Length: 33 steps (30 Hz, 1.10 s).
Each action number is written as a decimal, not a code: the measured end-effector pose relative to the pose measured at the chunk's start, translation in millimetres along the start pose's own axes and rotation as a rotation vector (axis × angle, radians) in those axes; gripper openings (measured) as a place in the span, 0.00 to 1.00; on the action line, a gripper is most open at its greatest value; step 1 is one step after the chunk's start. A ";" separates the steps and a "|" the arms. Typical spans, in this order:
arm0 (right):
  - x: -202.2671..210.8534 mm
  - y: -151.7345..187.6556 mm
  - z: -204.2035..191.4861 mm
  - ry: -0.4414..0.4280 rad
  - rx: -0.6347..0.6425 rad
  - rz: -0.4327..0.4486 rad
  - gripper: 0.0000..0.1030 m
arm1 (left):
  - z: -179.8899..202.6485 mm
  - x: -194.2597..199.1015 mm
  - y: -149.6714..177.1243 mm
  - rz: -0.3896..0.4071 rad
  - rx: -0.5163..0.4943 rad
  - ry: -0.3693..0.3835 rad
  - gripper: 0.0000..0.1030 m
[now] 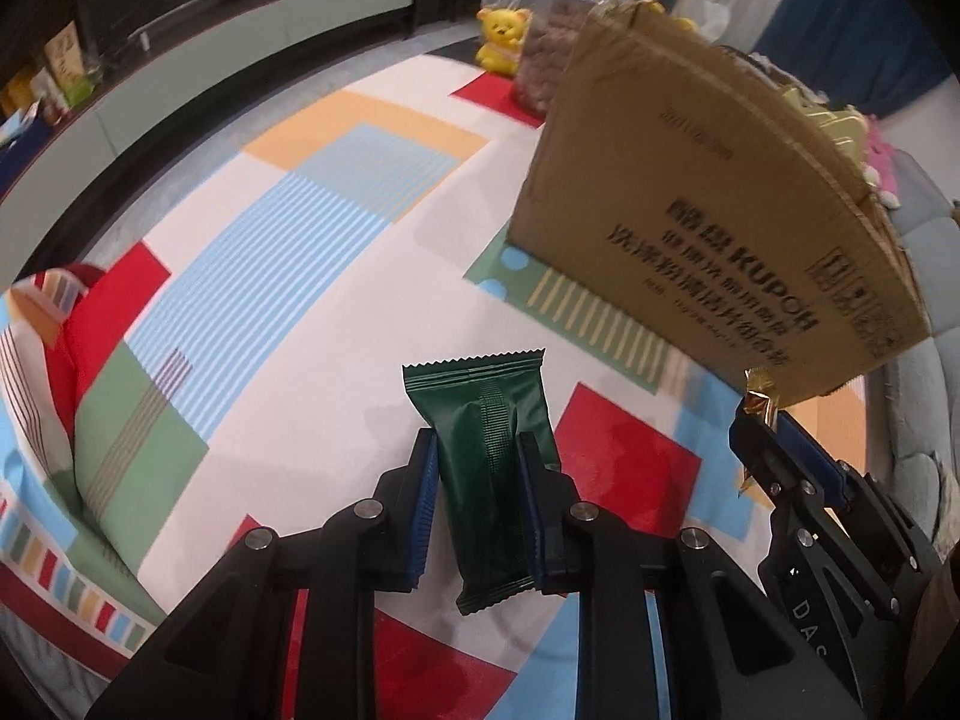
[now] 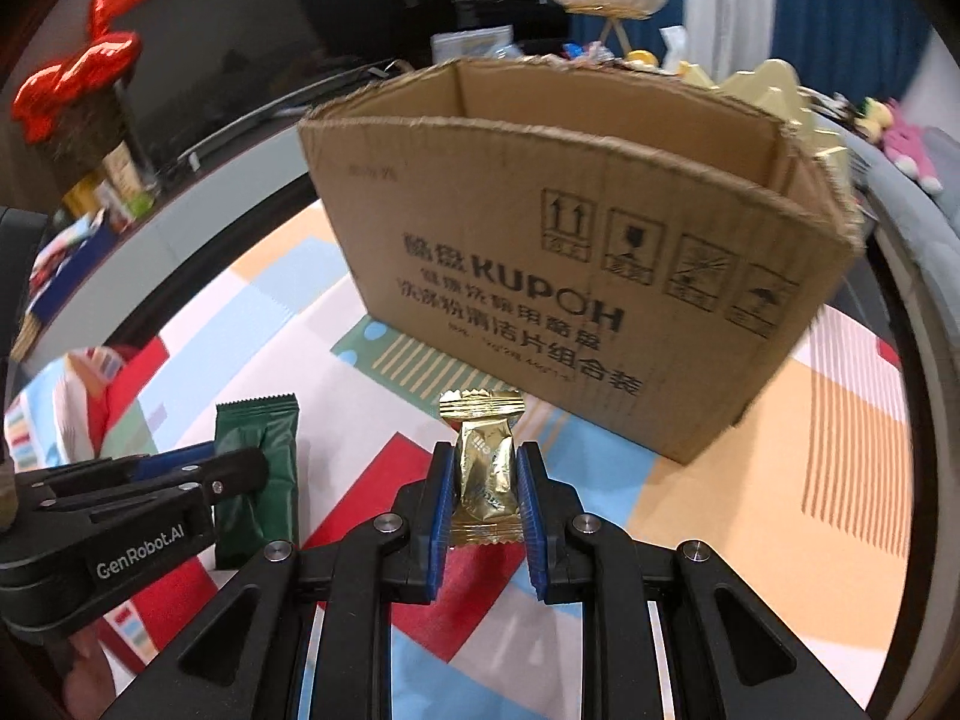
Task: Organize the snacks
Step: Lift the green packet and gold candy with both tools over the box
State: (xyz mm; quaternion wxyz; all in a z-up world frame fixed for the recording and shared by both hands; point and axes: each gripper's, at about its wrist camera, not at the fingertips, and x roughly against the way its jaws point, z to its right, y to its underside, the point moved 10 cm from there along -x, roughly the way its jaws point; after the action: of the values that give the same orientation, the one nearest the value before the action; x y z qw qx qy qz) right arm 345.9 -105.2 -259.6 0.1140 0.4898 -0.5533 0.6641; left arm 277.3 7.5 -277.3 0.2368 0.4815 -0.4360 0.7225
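Note:
My left gripper (image 1: 478, 443) is shut on a dark green snack packet (image 1: 489, 474) and holds it above the colourful mat. It also shows at the left of the right wrist view (image 2: 252, 468), with the green packet (image 2: 258, 450) in it. My right gripper (image 2: 483, 456) is shut on a gold snack packet (image 2: 483, 462). It also shows at the right of the left wrist view (image 1: 757, 420), with the gold packet (image 1: 761, 401) at its tips. An open cardboard box (image 2: 576, 276) stands just ahead of both grippers; it also shows in the left wrist view (image 1: 708, 210).
A patterned mat (image 1: 312, 222) covers the floor. A matching cushion (image 1: 66, 396) lies at the left. A low TV cabinet (image 1: 210, 54) runs along the back. A yellow bear toy (image 1: 501, 36) and a clear bag of snacks (image 1: 540, 72) sit behind the box. A grey sofa (image 1: 924, 276) is at the right.

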 end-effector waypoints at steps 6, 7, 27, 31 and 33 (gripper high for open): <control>23.9 -6.7 3.4 0.055 -0.066 0.037 0.21 | 4.8 17.9 -13.3 0.039 -0.052 0.057 0.24; 27.5 -7.9 3.4 0.062 -0.073 0.042 0.21 | 6.0 20.5 -16.1 0.048 -0.063 0.062 0.24; 87.5 -47.9 0.6 0.163 -0.122 0.159 0.21 | 30.7 94.7 -59.4 0.299 -0.313 0.118 0.24; 96.5 -58.7 0.1 0.177 -0.122 0.178 0.21 | 34.0 105.2 -72.5 0.332 -0.328 0.124 0.24; 100.6 -63.9 0.3 0.183 -0.123 0.186 0.21 | 36.2 109.3 -77.6 0.344 -0.334 0.128 0.24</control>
State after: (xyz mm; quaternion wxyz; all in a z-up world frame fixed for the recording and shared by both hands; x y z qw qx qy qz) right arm 340.6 -121.7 -141.7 0.1317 0.3656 -0.6233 0.6786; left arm 307.8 7.3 -141.8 0.2139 0.3075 -0.6090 0.6992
